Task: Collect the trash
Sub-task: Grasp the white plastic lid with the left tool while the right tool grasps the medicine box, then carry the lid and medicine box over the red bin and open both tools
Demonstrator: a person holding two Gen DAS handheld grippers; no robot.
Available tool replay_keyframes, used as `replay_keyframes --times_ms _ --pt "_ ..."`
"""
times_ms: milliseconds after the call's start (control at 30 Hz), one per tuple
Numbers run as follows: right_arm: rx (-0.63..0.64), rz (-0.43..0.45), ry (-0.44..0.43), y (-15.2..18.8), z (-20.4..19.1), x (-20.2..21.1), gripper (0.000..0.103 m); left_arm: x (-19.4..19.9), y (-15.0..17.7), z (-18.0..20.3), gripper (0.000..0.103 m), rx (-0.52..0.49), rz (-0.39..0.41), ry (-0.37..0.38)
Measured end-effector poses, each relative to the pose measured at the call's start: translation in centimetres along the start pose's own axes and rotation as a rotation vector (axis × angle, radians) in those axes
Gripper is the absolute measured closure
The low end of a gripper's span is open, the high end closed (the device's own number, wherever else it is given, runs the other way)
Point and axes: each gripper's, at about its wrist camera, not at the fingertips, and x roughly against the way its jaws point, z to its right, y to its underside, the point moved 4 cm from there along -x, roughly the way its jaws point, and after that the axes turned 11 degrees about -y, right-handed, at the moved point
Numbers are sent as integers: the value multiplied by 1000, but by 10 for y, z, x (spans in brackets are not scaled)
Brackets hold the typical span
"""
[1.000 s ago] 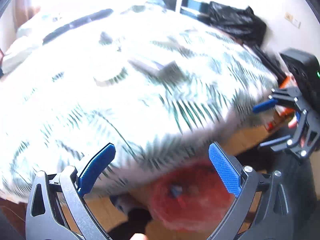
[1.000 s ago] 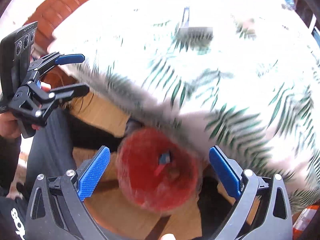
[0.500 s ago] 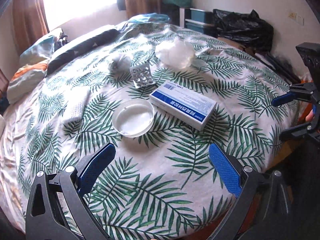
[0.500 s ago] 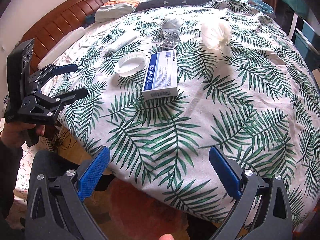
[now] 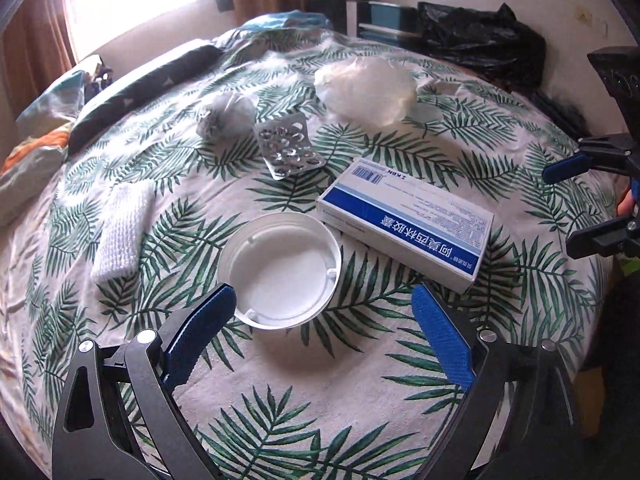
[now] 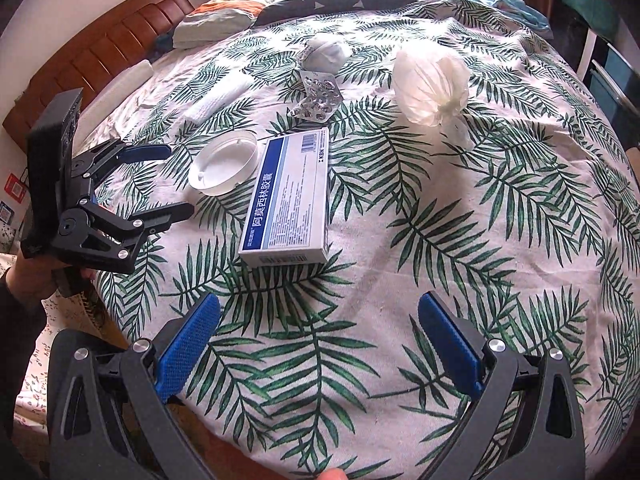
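On the palm-leaf bedspread [image 5: 280,400] lie a blue-and-white medicine box [image 5: 404,222] [image 6: 290,196], a round white lid [image 5: 280,270] [image 6: 224,164], a silver blister pack [image 5: 290,146] [image 6: 318,96], a crumpled white plastic bag [image 5: 366,90] [image 6: 430,86], a crumpled tissue ball [image 5: 226,118] [image 6: 326,54] and a white woven pad [image 5: 124,230] [image 6: 218,98]. My left gripper [image 5: 324,320] is open and empty, just short of the lid. My right gripper [image 6: 318,328] is open and empty, just short of the box.
A wooden headboard [image 6: 100,52] and pillows [image 6: 224,20] lie at the far side. A black rubbish bag [image 5: 484,48] and storage boxes [image 5: 384,20] stand by the wall. The bed edge drops off at the left in the right wrist view.
Both grippers have swung up from a red bin on the floor to face the bed top, then moved closer to the lid and box. Both stay open.
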Motion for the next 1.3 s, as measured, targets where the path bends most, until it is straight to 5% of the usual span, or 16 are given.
replay_keyframes --times_ms 200,300,367,400,467,800,900,933,1000,1300 --pt "5 0 21 -18 4 -17 5 -18 -7 4 24 -23 22 27" --pt "18 -2 33 -26 3 -25 5 -32 -4 11 37 -56 -14 45" --pt "28 -7 37 -30 2 -31 5 -46 1 16 63 -90 -71 32" --pt "36 -13 42 -32 1 -35 5 -48 1 15 64 -87 -67 40" --pt "52 -22 60 -35 -1 -41 5 -46 0 13 90 -64 -67 62" --pt "109 -60 54 -49 -19 -76 5 2 10 -6 92 47 -39 99" --pt "101 -87 59 -51 -19 -89 15 31 16 -7 92 66 -23 108" --pt "100 -102 58 -51 -19 -94 30 40 18 -7 92 76 -18 113" --pt "96 -114 65 -50 -19 -98 34 59 22 -8 92 104 -5 127" --pt "45 86 4 -41 -45 -8 36 145 44 8 95 137 60 120"
